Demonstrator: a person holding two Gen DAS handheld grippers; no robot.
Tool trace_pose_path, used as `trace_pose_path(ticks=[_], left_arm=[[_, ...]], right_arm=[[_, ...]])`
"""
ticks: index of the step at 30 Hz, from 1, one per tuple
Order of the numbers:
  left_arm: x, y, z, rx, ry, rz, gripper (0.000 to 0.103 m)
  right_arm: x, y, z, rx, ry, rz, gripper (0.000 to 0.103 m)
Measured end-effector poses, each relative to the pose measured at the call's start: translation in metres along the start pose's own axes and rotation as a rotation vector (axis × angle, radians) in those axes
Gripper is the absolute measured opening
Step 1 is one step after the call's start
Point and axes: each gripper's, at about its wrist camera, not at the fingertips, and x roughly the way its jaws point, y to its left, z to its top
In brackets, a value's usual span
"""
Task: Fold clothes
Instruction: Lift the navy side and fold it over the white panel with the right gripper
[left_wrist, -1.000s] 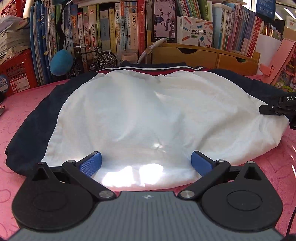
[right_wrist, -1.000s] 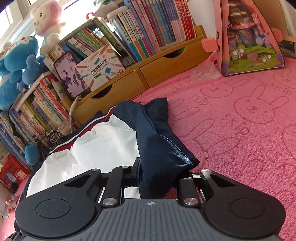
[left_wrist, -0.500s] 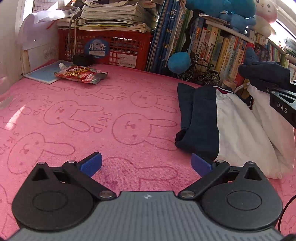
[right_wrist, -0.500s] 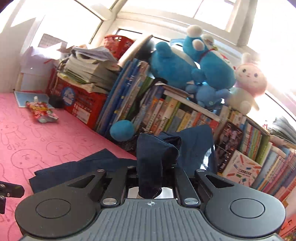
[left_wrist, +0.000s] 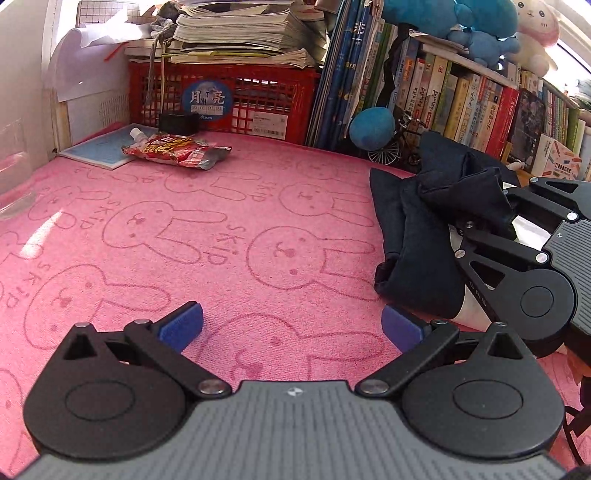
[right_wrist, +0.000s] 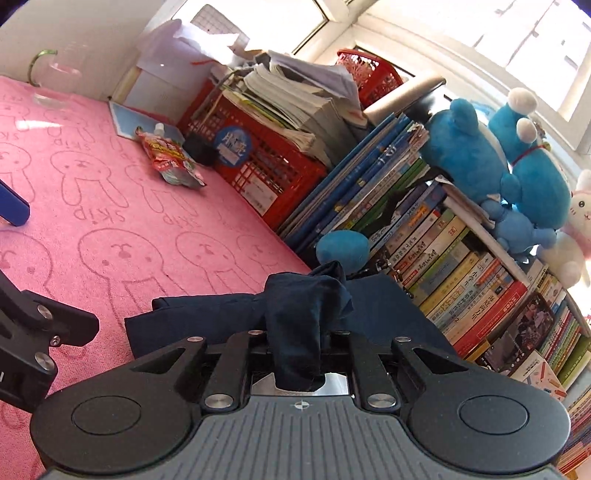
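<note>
The right claw (right_wrist: 297, 354), jaws easing apart around navy cloth (right_wrist: 303, 317), had swept its fold leftward; the left claw (left_wrist: 291, 328) gaped, empty.

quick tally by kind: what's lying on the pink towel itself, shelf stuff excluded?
Navy and white garment: 1
Red snack pouch: 1
Blue notebook: 1
Small black box: 1
Clear glass jug: 1
Total: 5 on the pink towel
</note>
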Motion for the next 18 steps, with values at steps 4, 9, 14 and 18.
trace_pose_path(ticks=[4, 9, 14, 18], left_arm=[[-0.002, 0.005, 0.0, -0.032, -0.013, -0.019, 0.103], [-0.002, 0.003, 0.0, -0.022, -0.009, -0.009, 0.103], [-0.007, 0.011, 0.0, -0.031, -0.004, -0.051, 0.103], [-0.02, 0.025, 0.004, 0.003, 0.032, -0.013, 0.103]], right_arm=[[0.001, 0.01, 0.003, -0.057, -0.017, 0.011, 0.02], [0.0, 0.016, -0.001, -0.123, -0.061, 0.054, 0.015], [-0.003, 0.033, -0.012, -0.307, -0.14, 0.113, 0.015], [-0.001, 0.038, -0.022, -0.396, -0.169, 0.149, 0.015]])
